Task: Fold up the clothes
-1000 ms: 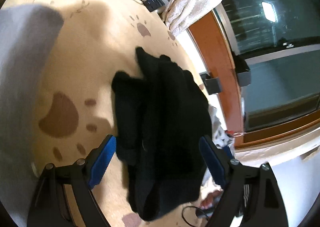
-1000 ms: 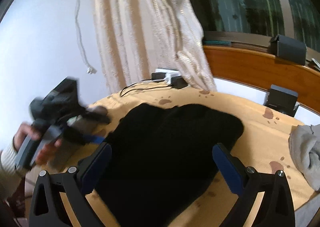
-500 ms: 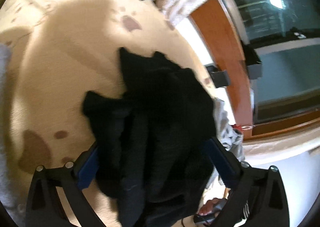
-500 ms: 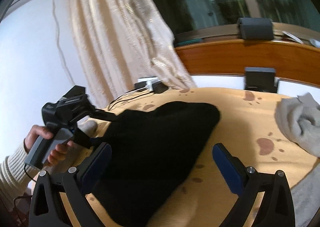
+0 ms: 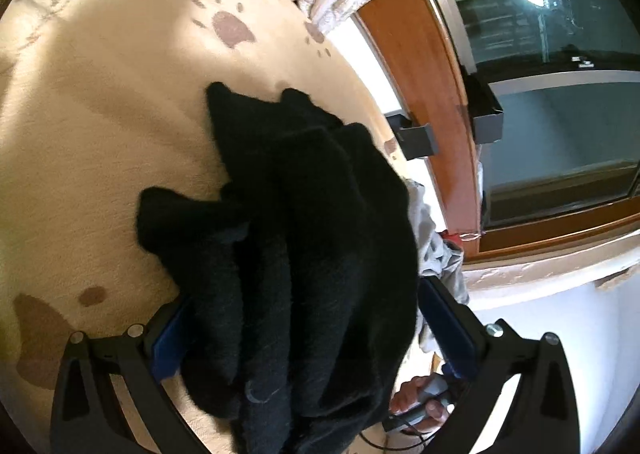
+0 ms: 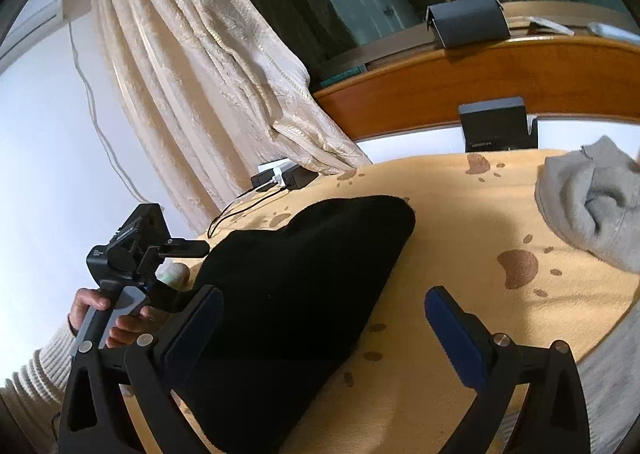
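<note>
Black garment (image 5: 312, 254) bunched in folds on the paw-print blanket (image 5: 100, 126), lying between the spread jaws of the left gripper (image 5: 308, 334); right gripper (image 6: 320, 318) jaws spread wide, pinching nothing, over the garment's edge; grey garment (image 6: 592, 198) well apart.

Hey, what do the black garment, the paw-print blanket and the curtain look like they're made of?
Black garment: looks like thick knit or fleece, matte, fuzzy edges. Paw-print blanket: soft plush fabric, probably fleece, short nap, printed brown paws. Curtain: woven cloth, cream, embossed pattern with a slight sheen.

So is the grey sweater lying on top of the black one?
No, the grey sweater lies apart from the black sweater, with bare blanket between them.
</note>
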`<state>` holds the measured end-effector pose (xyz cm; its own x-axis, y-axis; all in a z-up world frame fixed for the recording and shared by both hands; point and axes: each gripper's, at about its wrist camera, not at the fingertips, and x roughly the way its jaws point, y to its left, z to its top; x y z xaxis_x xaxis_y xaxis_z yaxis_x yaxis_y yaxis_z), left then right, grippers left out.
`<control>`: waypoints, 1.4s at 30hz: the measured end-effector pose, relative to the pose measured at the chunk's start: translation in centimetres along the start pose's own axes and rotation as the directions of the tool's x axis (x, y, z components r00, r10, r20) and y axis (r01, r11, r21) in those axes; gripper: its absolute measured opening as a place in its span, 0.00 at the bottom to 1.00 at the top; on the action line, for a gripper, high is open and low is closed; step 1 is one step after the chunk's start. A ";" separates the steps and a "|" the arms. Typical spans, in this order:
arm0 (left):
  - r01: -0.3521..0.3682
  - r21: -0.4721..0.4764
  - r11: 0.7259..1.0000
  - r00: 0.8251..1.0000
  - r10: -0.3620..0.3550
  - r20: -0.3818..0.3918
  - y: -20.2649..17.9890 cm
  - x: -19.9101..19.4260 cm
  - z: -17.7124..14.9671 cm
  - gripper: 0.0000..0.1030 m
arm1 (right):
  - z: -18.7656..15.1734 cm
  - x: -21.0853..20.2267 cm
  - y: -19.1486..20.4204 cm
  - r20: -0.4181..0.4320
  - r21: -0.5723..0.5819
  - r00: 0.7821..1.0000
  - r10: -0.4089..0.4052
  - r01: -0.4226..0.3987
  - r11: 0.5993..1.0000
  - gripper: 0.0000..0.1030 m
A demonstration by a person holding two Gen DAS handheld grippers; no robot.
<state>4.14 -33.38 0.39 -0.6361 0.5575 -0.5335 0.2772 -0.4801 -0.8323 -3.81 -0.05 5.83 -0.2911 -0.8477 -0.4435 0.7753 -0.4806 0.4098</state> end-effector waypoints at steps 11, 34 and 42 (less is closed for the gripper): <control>-0.069 0.047 0.997 0.998 0.069 0.009 0.0 0.3 -0.3 0.68 | -0.4 0.7 -0.8 -0.030 0.051 0.999 0.032 -0.030 0.998 0.99; -0.023 0.055 0.998 1.000 0.024 -0.018 1.1 0.2 0.3 0.53 | 2.1 6.7 -9.2 -0.056 0.634 0.920 0.388 -0.267 0.726 0.99; -0.029 0.064 0.998 1.000 0.030 -0.008 1.0 0.3 0.2 0.53 | 3.0 10.8 -5.8 -0.281 0.500 0.911 0.303 -0.131 0.856 0.93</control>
<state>4.06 -33.84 -0.59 -0.6219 0.5481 -0.5593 0.2490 -0.5387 -0.8049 -13.18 -7.08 1.07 0.1275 -0.8545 -0.5036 0.4220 -0.4128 0.8072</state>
